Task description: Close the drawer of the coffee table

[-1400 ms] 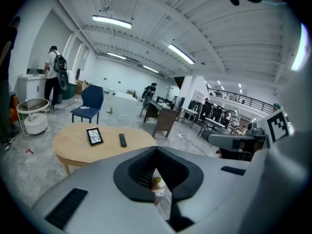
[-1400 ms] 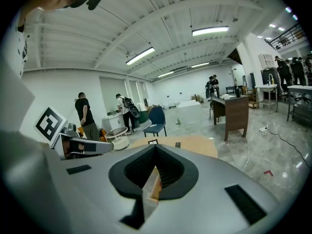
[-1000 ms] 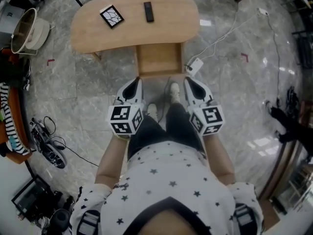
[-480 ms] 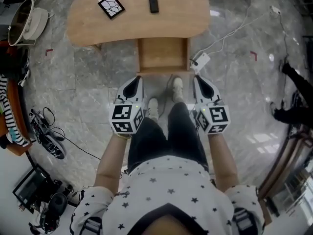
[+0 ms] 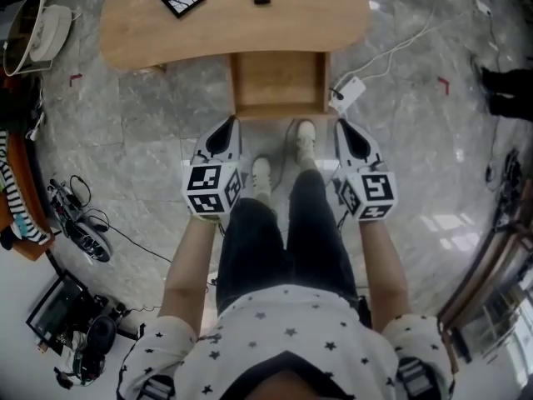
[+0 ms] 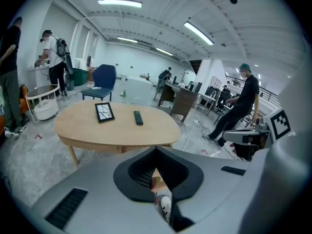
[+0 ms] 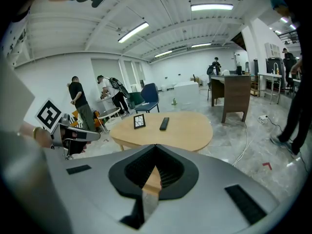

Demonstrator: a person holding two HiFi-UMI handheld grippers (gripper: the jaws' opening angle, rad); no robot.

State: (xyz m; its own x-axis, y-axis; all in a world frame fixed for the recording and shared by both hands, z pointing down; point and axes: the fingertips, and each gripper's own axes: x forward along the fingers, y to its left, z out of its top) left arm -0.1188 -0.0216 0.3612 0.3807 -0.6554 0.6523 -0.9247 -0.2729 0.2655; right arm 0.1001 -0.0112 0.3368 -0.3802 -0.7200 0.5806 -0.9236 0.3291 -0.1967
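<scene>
drawer [image 5: 279, 80] at top mid is open, left tool [image 5: 230, 125] & right tool [image 5: 342, 127] are shut w/ nothing held near its front, so next prob push it in under the surface [image 5: 225, 23].

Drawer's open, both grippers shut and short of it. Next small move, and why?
The drawer stands pulled out from the coffee table. The left gripper and right gripper, both shut and empty, sit just short of its front corners, apparently not touching. So probably ease both forward onto the front panel, ready to push.
</scene>
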